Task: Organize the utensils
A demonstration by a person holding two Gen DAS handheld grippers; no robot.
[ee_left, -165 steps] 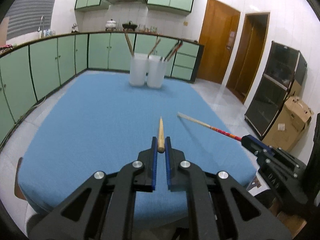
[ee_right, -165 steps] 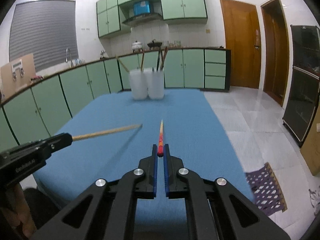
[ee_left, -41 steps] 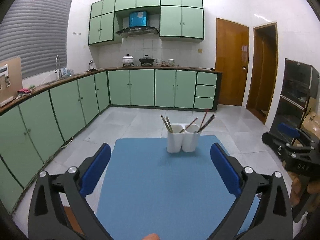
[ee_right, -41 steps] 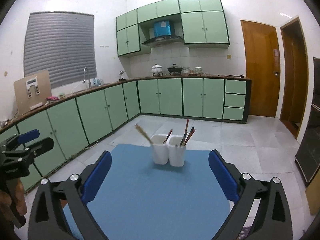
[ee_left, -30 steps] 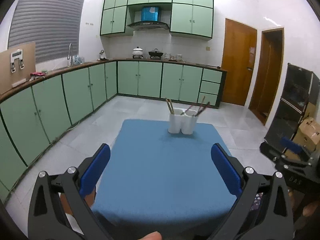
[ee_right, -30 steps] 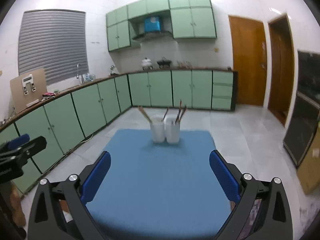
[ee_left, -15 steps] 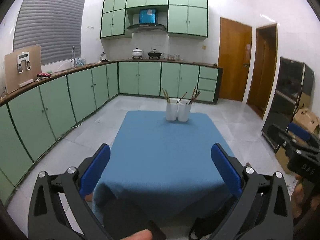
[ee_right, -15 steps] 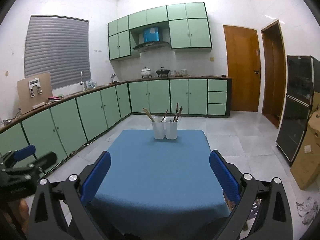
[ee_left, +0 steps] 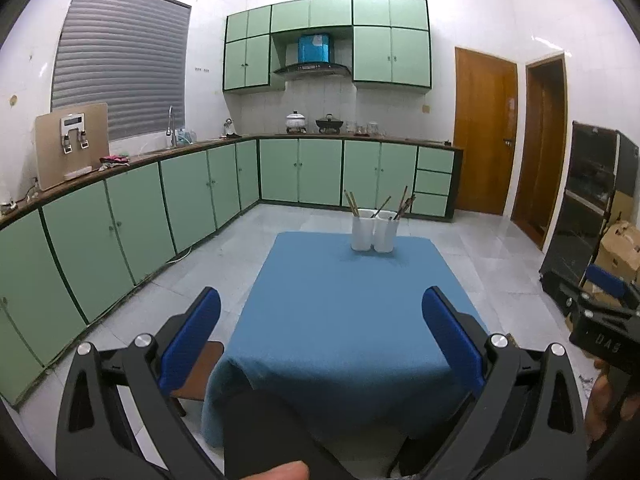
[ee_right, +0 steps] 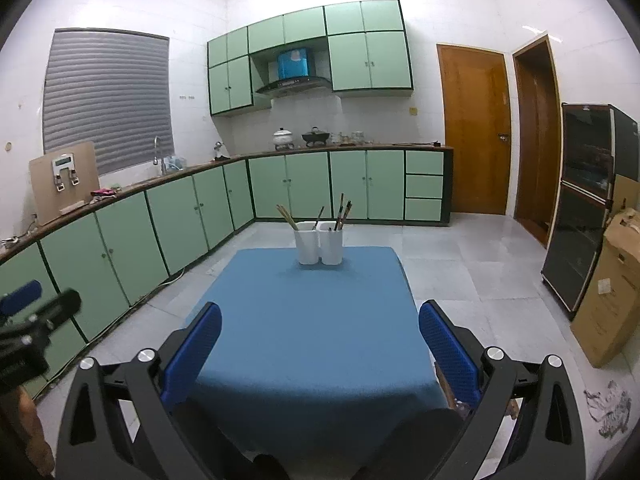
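Two white holders [ee_left: 374, 234] stand side by side at the far end of the blue-covered table [ee_left: 344, 304], each with chopsticks [ee_left: 352, 203] sticking out. They also show in the right wrist view [ee_right: 319, 247]. My left gripper [ee_left: 320, 320] is wide open and empty, held well back from the table's near edge. My right gripper [ee_right: 320, 328] is wide open and empty, also back from the table. The right gripper shows at the right edge of the left wrist view [ee_left: 604, 320].
Green base cabinets [ee_left: 160, 208] run along the left and back walls. A brown stool [ee_left: 196, 376] stands at the table's near left corner. A black cabinet [ee_right: 588, 208] and a cardboard box [ee_right: 608, 292] stand at the right. Dark knees [ee_left: 264, 432] show below.
Both grippers let go of their chopsticks, opened wide and pulled back away from the table. The chopsticks now stand in the white holders.
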